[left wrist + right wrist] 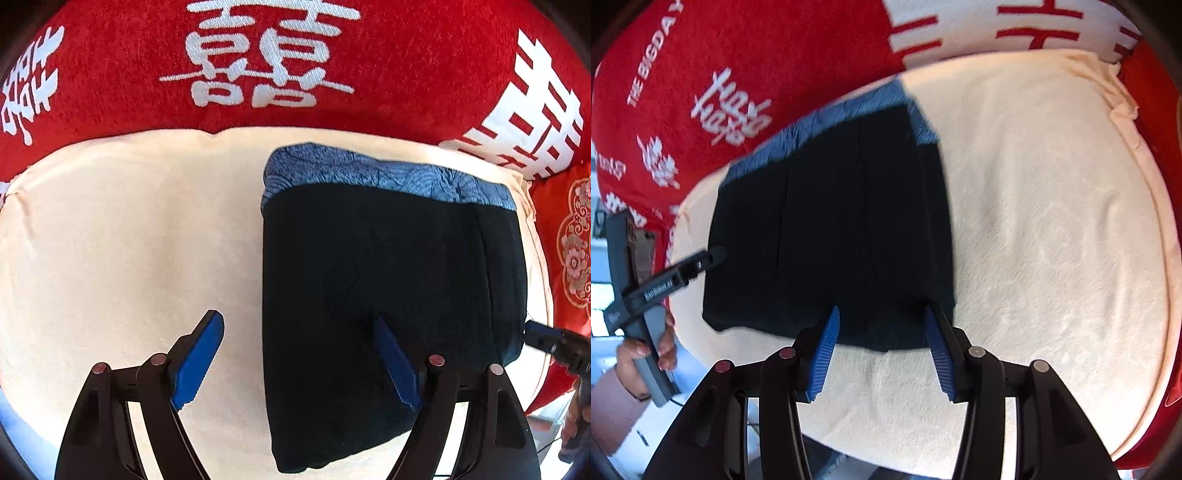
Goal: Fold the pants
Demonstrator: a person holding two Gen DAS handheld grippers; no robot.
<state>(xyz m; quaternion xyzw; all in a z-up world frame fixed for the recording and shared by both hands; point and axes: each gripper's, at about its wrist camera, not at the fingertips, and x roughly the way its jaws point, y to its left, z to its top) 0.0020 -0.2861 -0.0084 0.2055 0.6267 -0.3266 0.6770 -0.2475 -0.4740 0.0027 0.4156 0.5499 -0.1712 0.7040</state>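
The pants lie folded into a dark, nearly black rectangle with a blue patterned band along the far edge, flat on a cream towel. My left gripper points down over their left edge, open wide, one finger over the towel and the other over the dark cloth. In the right wrist view the pants fill the middle. My right gripper hovers at their near edge, jaws apart, with flat cloth under the gap and nothing pinched.
A red blanket with white characters lies under the cream towel and surrounds it. A hand grips the other tool's grey handle at the left. A red patterned cushion sits at the right edge.
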